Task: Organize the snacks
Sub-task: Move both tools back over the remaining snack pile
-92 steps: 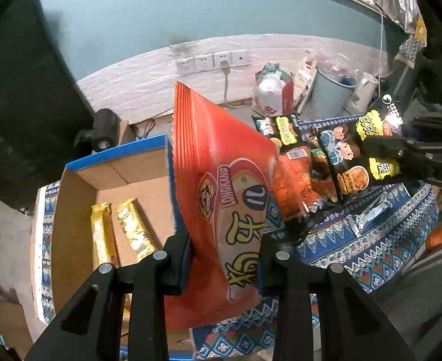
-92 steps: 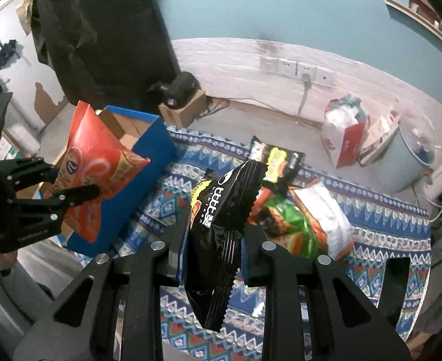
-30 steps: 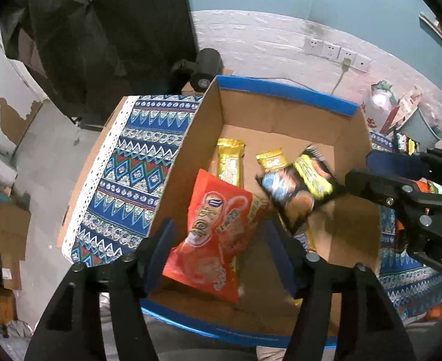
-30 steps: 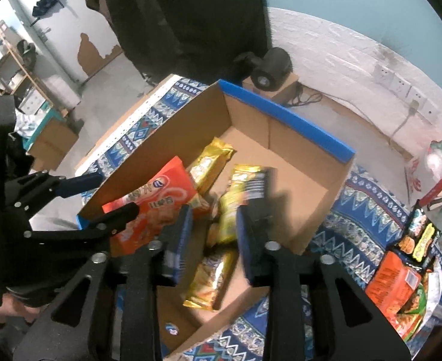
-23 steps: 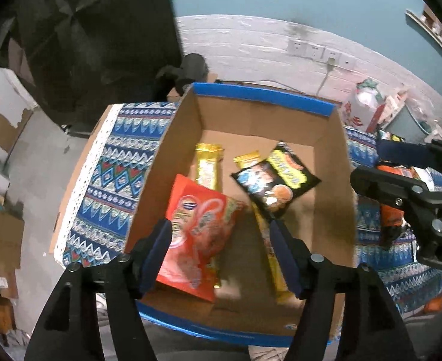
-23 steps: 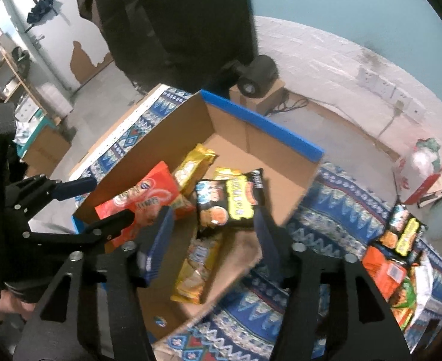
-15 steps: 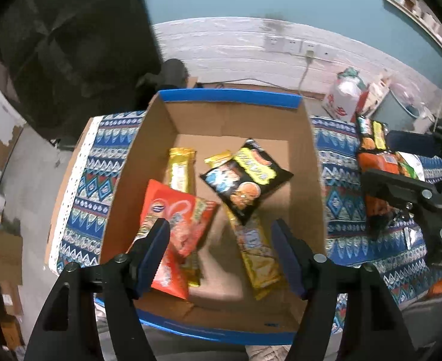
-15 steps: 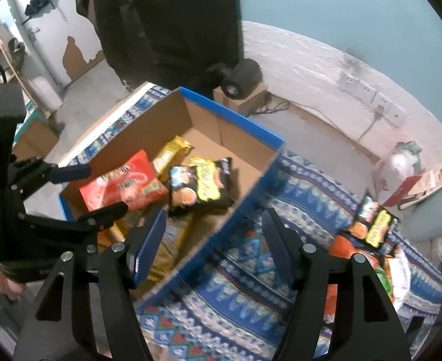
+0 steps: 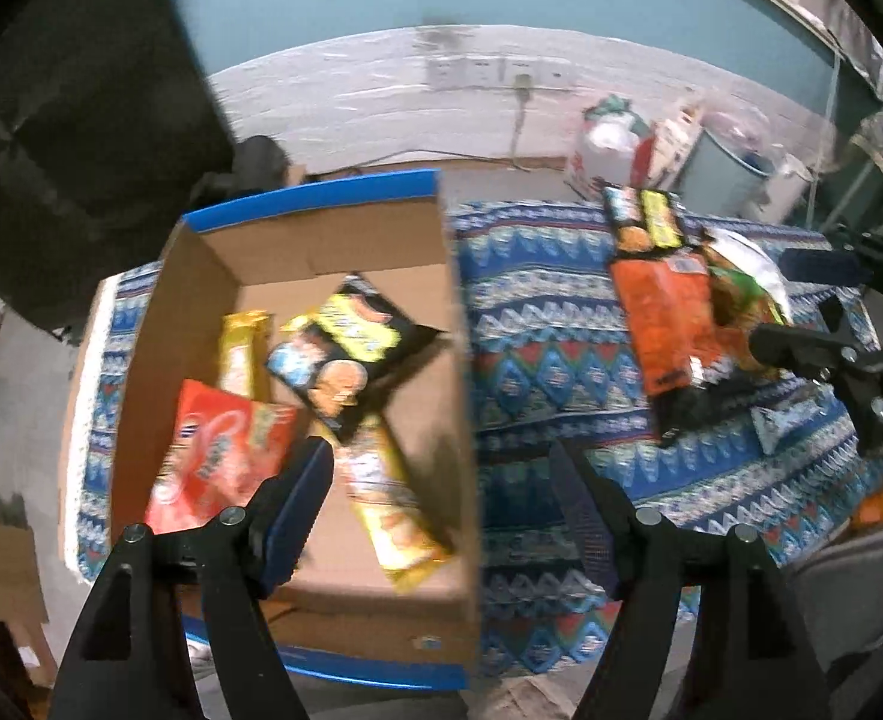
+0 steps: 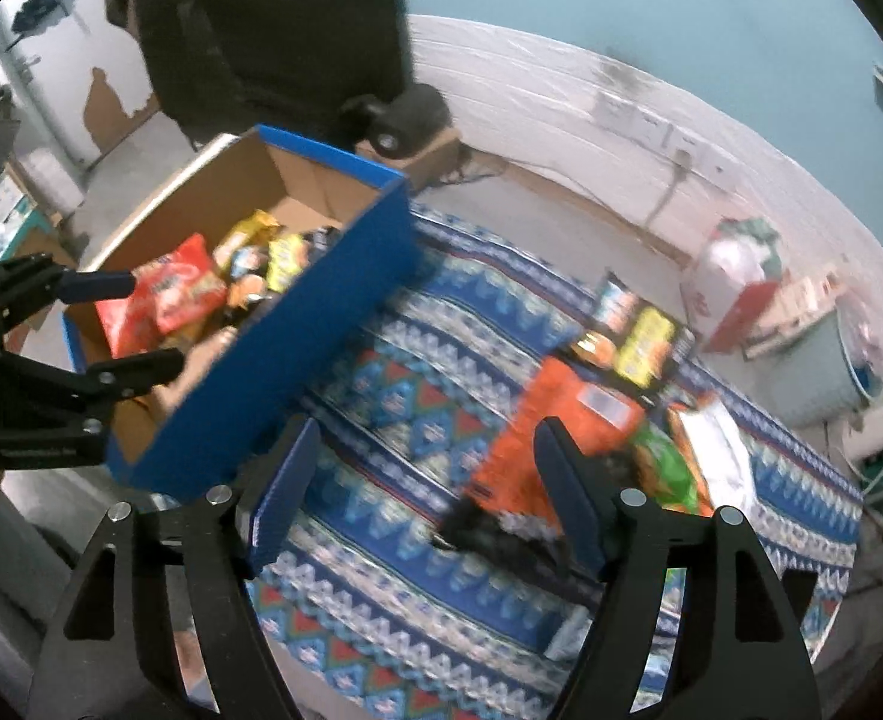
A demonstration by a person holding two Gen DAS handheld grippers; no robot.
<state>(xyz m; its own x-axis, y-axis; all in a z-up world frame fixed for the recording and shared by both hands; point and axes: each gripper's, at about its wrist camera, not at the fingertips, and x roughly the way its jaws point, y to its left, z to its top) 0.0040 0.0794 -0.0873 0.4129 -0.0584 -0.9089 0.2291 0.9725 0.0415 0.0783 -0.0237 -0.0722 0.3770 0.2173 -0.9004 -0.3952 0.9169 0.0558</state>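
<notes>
Your snacks sit in two groups: inside the cardboard box (image 9: 345, 594) with the blue rim lie the red bag (image 9: 219, 456), the black-and-yellow packet (image 9: 351, 354) tilted across the middle, a gold bar (image 9: 240, 354) along the left side and a yellow bar (image 9: 396, 516) angled toward the near right corner, the black packet overlapping the tops of both bars. The red bag rests against the box's left wall, partly over the gold bar. To the right of the box, well apart from it, the unsorted pile lies on the blue patterned cloth (image 9: 537, 330): an orange bag (image 9: 663, 324) nearest the box, a black-and-yellow pack (image 9: 645, 222) at its far end, and a green bag (image 10: 663, 468) and a white bag (image 10: 723, 456) beside it on the far side. Your left gripper (image 9: 441, 480) hangs above the near right part of the box with its jaws spread wide and nothing between them. Your right gripper (image 10: 423, 456) is also wide apart and empty, over the cloth between the box and the pile, its right finger (image 10: 567, 480) just in front of the orange bag's near edge. Both views are motion-blurred. Behind the table stand a white-panelled wall with sockets (image 9: 495, 72), a red-and-white bag (image 9: 609, 144) on the floor and a grey bin (image 9: 723, 180).
</notes>
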